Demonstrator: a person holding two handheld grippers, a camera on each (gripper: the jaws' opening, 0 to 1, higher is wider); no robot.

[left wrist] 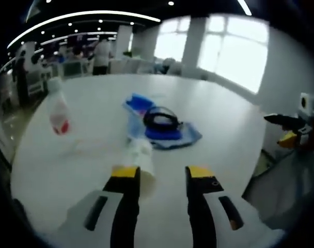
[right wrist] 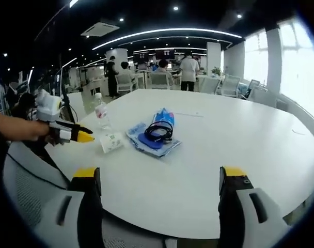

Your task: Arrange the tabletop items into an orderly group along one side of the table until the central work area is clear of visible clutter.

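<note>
**Left claw lining up on the tissue pack**

Left gripper view: the left claw (left wrist: 162, 175) stands narrowly open and empty at bottom centre, the white tissue pack (left wrist: 142, 157) just by its left jaw. The bottle (left wrist: 58, 109) is at left, and the blue pouch (left wrist: 165, 135) with the black cable (left wrist: 161, 118) at centre. Centre the pack between the jaws before closing.

Right gripper view: the right claw (right wrist: 159, 183) gapes wide and empty over the near edge of the table (right wrist: 239, 134). The items lie at centre left.
</note>
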